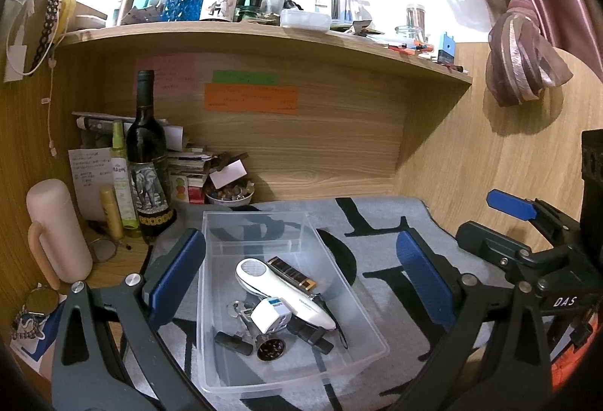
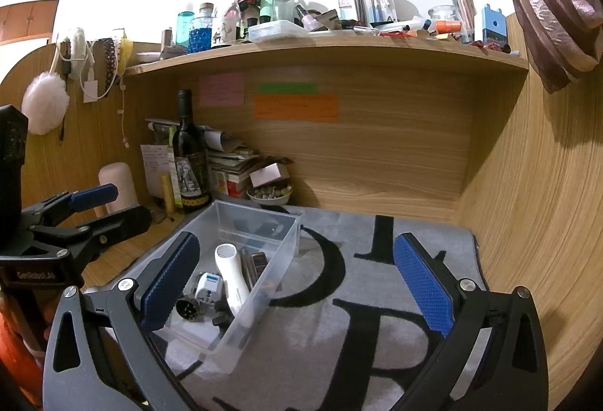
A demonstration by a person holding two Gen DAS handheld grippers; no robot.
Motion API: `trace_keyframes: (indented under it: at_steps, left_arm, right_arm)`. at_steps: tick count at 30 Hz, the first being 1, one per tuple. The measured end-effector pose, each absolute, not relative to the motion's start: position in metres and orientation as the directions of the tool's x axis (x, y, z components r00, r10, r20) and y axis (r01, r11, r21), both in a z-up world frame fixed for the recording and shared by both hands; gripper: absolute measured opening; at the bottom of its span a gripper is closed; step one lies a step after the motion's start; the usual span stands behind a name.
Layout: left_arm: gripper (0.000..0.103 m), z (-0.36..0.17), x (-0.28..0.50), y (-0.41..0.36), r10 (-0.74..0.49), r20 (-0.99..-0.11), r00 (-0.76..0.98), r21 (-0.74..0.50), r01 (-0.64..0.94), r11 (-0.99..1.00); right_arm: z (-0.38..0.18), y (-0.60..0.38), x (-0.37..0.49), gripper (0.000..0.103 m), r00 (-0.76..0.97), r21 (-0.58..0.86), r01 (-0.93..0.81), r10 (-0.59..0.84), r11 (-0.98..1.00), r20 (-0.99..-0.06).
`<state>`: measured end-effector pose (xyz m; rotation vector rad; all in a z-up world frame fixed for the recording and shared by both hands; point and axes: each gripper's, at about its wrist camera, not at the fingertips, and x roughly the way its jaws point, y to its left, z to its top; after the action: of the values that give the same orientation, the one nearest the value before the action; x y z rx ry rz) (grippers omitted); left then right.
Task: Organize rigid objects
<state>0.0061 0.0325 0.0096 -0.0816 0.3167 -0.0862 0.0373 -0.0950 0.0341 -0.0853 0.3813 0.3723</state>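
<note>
Right now both tools hang above the grey lettered mat [image 2: 320, 343] with nothing in them — the left gripper [image 1: 301, 282] has its blue-padded jaws spread wide, and so does the right gripper [image 2: 297, 282]. In the left wrist view the clear plastic bin [image 1: 241, 222] lies dead centre between the left fingers, its long axis running from 12 to 6 o'clock. Inside, toward the 6 o'clock end, lie a white handheld device [image 1: 279, 292], a white cube adapter [image 1: 269, 318] touching it, a gold-and-black harmonica [image 1: 292, 273] just beside it at 1 o'clock, a round metal grinder [image 1: 270, 348] and a small black piece [image 1: 233, 343]. At 10 o'clock, off the mat, stand a dark wine bottle [image 1: 147, 154] and a pink flask [image 1: 56, 230]. In the right wrist view the bin sits at about 9 o'clock.
</note>
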Motion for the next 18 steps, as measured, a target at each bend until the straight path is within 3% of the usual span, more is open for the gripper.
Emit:
trace_keyframes:
  at_steps: [18]
  left_arm:
    - [0.103, 0.0072, 0.0100, 0.0306, -0.124, -0.334, 0.935, -0.113, 0.091, 0.989]
  right_arm:
    - [0.0325, -0.0908, 0.0353, 0.103, 0.859, -0.006, -0.369, 0.339, 0.929, -0.385]
